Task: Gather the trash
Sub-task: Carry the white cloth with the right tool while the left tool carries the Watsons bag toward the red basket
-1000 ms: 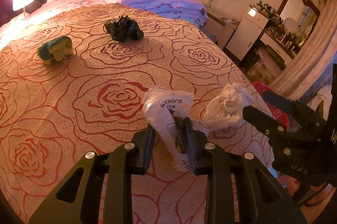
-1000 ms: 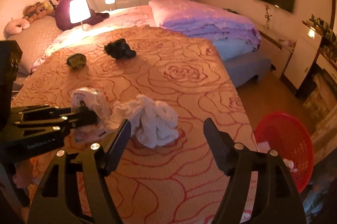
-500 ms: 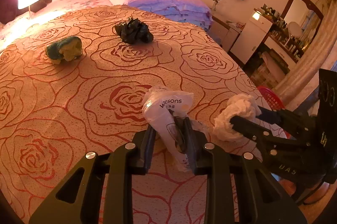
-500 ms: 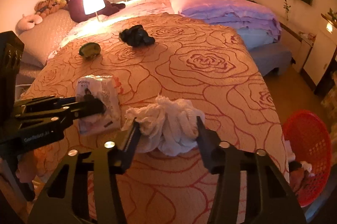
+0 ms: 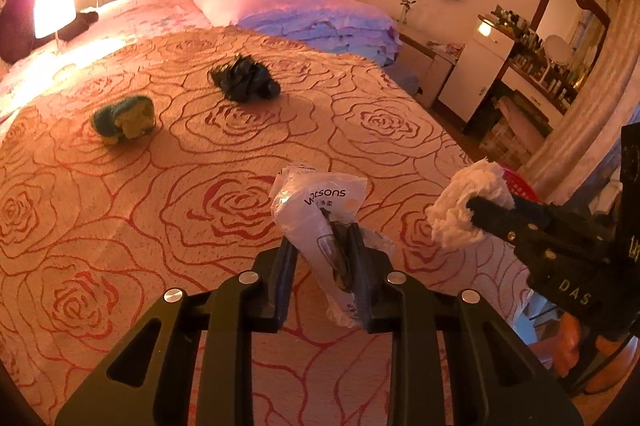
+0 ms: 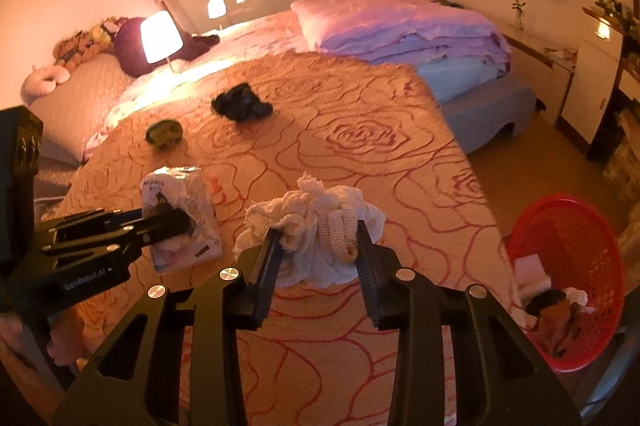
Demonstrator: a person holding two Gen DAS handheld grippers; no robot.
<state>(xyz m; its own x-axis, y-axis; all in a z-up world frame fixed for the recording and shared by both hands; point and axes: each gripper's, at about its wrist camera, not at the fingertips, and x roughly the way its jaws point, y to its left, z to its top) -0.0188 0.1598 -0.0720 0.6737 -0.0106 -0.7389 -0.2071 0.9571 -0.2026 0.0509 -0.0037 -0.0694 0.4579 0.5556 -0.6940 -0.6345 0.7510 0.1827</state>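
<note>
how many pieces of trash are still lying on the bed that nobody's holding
2: a crumpled black bag mid-bed and a green-yellow wad to its left, nearer the lamp. More could be hidden below the grippers.

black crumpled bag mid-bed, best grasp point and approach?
Judgement: take the black crumpled bag at its raised, bunched middle, coming down from above with the fingers straddling the mound. It lies loose on the bedspread as a soft lump with no handle showing, and its lobes trail flat toward the pillow side, so a low side approach would likely snag the cloth. Both hand-held grippers are full now.
</note>
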